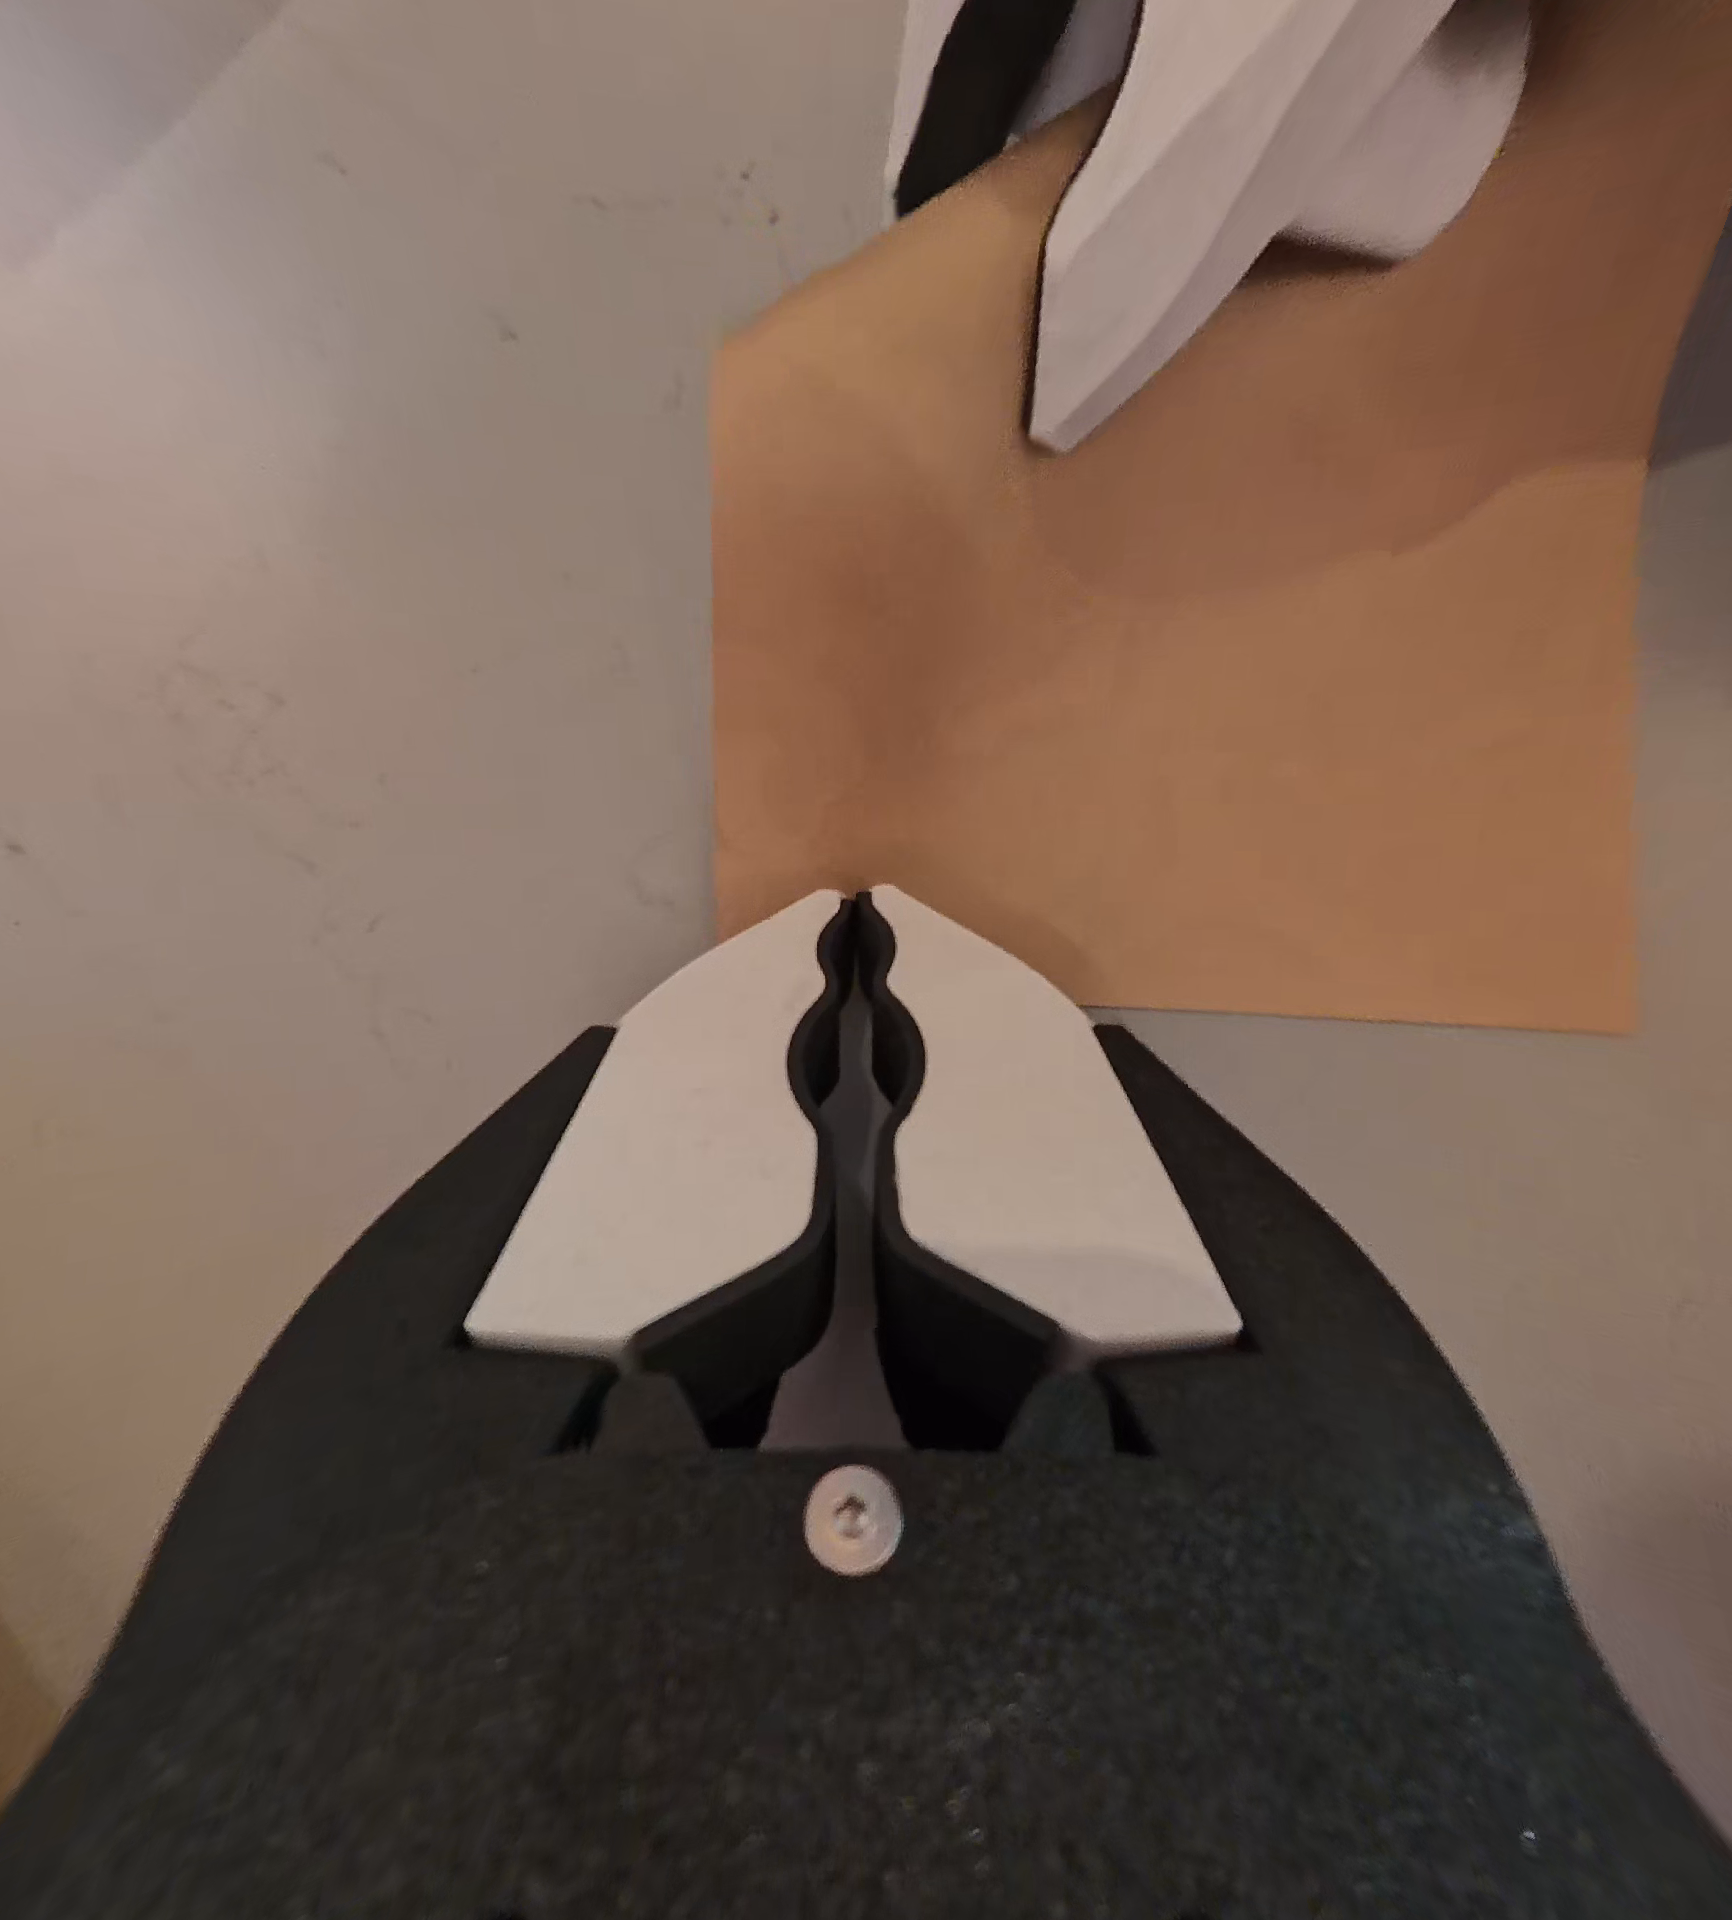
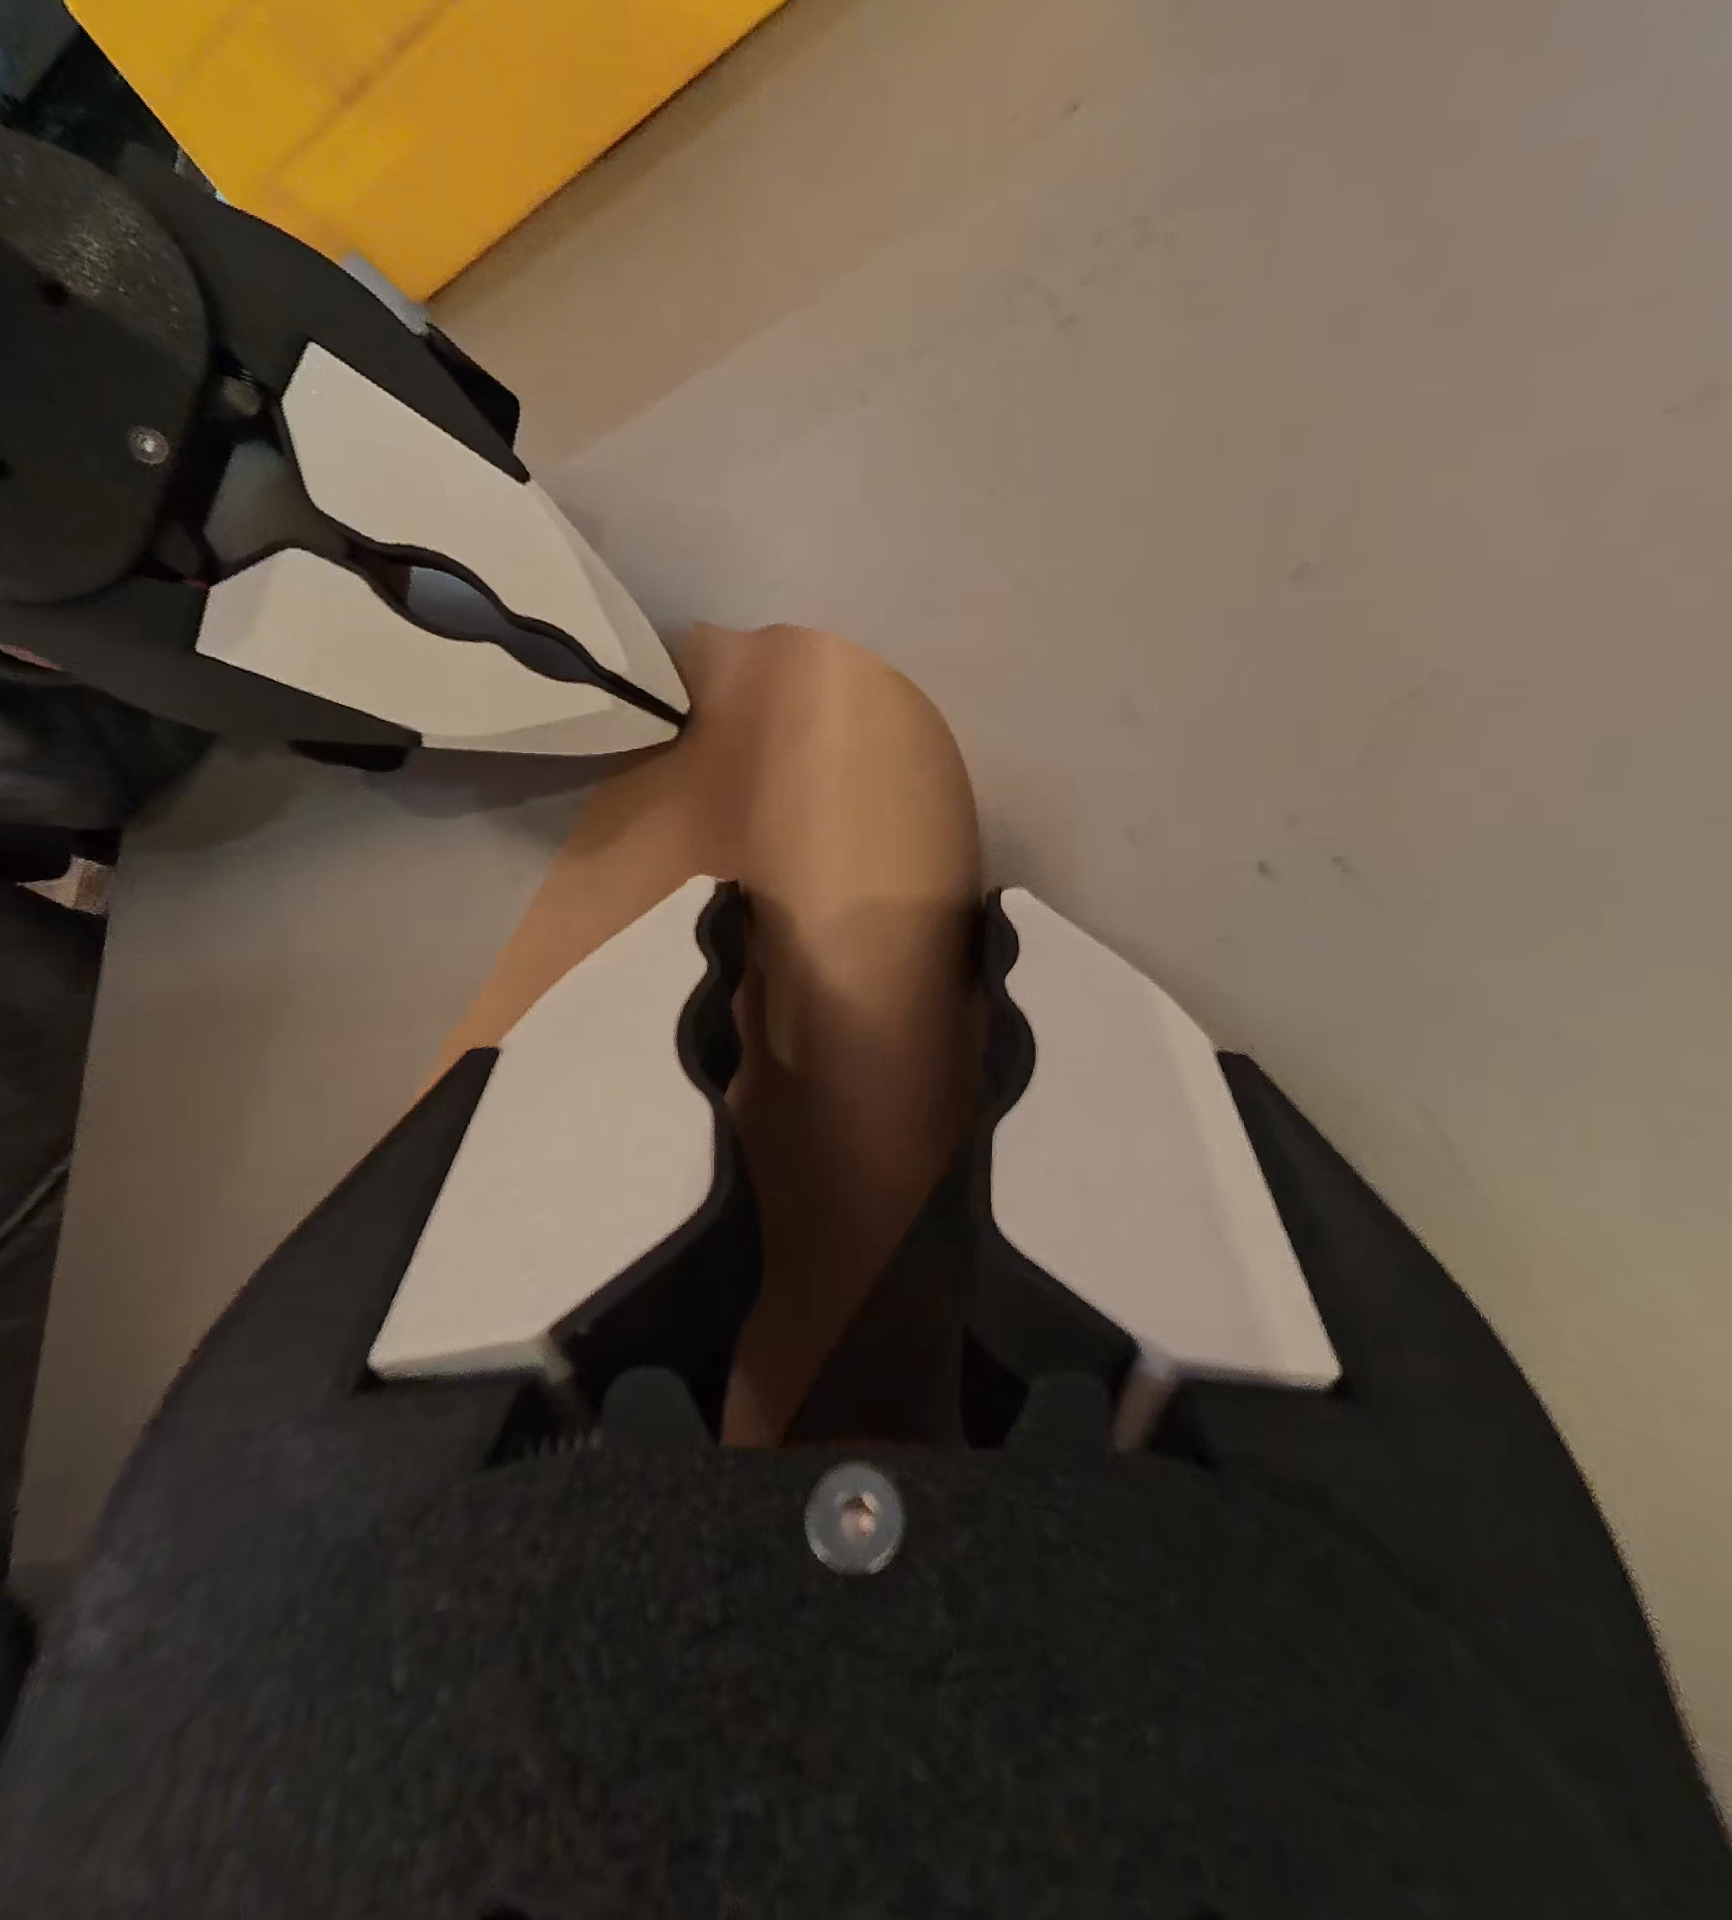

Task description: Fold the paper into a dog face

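Tan paper (image 1: 1257, 727), thin and limp on the table (image 1: 322, 623), bows easily.
Left gripper (image 1: 860, 896) clenched on its near edge; right gripper (image 2: 857, 899) released, straddling the raised far part — pinch edges or corners.

You've got loads of open pale grey tabletop (image 1: 270, 623) left of the tan paper sheet (image 1: 1205, 727). Far side's crowded though: the right gripper (image 1: 1007, 312) hangs over the paper's lifted end, and a yellow flat panel (image 2: 405, 114) borders the tabletop behind the left gripper (image 2: 680, 717).
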{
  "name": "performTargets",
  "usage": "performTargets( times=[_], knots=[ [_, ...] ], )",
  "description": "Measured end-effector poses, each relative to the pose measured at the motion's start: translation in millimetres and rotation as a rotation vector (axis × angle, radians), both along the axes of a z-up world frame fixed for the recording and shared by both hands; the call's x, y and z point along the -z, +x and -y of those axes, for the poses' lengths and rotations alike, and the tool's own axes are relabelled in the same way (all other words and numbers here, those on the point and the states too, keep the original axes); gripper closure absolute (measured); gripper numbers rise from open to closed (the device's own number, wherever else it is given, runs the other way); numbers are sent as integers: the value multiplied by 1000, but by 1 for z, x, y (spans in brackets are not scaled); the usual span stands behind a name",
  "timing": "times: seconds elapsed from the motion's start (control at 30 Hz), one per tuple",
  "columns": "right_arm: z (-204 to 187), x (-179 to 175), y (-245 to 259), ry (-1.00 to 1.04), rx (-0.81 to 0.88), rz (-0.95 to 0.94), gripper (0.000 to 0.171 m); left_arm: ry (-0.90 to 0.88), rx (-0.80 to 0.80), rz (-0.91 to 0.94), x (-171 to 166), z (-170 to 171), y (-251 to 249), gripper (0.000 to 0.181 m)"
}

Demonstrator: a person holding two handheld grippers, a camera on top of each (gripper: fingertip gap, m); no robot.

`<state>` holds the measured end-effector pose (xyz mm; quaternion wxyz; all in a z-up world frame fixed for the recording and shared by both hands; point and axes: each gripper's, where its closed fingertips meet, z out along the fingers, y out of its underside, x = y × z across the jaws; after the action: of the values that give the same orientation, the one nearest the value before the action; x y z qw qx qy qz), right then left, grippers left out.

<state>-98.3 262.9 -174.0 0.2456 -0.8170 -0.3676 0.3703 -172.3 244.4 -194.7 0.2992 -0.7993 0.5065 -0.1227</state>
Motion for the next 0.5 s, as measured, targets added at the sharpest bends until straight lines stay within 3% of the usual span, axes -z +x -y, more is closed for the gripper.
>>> performTargets(
  times=[0.5],
  knots=[
    [3,-54,-8,-2,0,-352,129,1,3,1,0,0,0,181]
  ],
)
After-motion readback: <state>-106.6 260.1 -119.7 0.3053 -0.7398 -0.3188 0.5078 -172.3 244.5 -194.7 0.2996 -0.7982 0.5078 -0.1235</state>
